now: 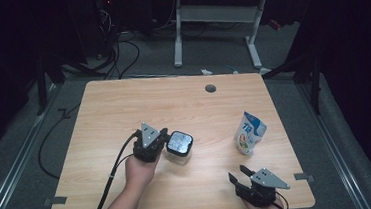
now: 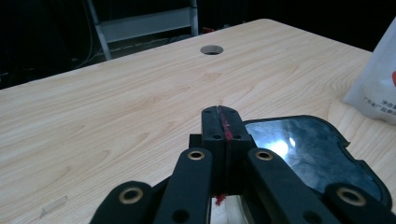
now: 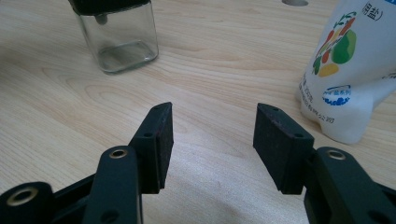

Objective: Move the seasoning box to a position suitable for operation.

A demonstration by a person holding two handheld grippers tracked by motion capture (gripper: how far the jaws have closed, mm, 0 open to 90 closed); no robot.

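the white pouch [image 1: 249, 132] bears blue digits that look like "18"; its small print is unreadable.

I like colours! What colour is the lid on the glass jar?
Black, on the jar's lid, best in the left gripper view.

The wooden table [image 1: 123, 109] is evenly lit from above while the surroundings at the top and side edges of the high view fall into near-black. Glare sits on the dark lid [image 2: 308, 149] at lower right of the left gripper view — a white reflection. Shadows are soft and short, and the nearest jaw parts along the bottom of both gripper views look slightly blurred.
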